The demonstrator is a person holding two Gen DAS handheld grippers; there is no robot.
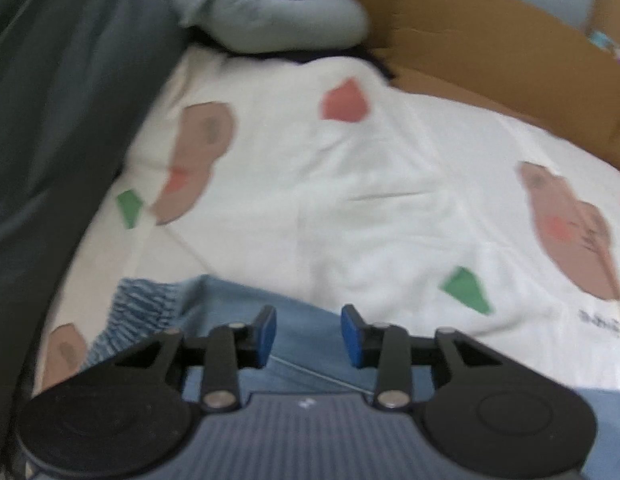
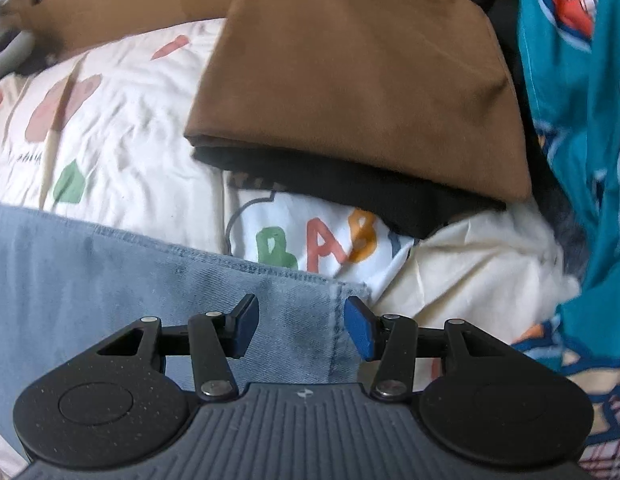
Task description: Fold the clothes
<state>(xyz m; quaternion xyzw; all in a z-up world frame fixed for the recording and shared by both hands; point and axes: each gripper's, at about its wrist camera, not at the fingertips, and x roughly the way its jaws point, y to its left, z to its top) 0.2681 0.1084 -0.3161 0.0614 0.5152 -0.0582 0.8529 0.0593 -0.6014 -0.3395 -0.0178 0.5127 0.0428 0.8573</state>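
Below both claws, light-blue jeans (image 2: 109, 280) lie flat on the printed white sheet (image 1: 370, 200). Left gripper (image 1: 308, 336) and right gripper (image 2: 301, 328) hover parted, gripping nothing. Nearby fabric reads "BAB" (image 2: 318, 248).

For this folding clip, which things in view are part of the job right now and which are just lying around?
In the job:
- light blue denim garment, under both claws
- left claw, open above it
- right claw, open above it

Lying about:
- folded brown cloth on a black one
- teal printed garment
- patterned white sheet
- cardboard box
- dark green fabric
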